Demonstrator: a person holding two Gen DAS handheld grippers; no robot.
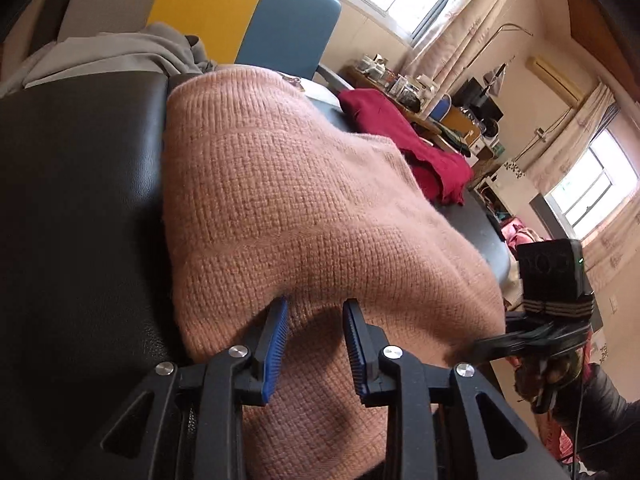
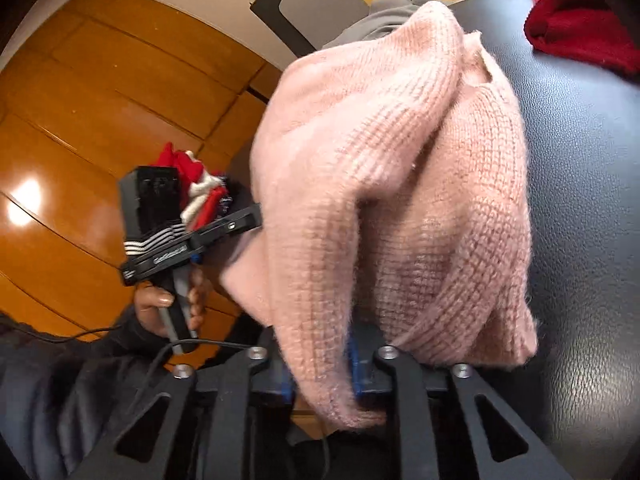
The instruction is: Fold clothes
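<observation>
Black leather couch point(image 1: 80, 200) bears pink sweater point(image 1: 300, 208): left jaws agape, right jaws pinching it.

blk leather seat point(image 1: 80, 200), wood floor point(image 2: 100, 100), curtains point(image 1: 460, 20)

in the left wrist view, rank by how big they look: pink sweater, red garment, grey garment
1. pink sweater, by far the largest, though nearest the camera.
2. and 3. grey garment and red garment look about alike; unsure.
</observation>
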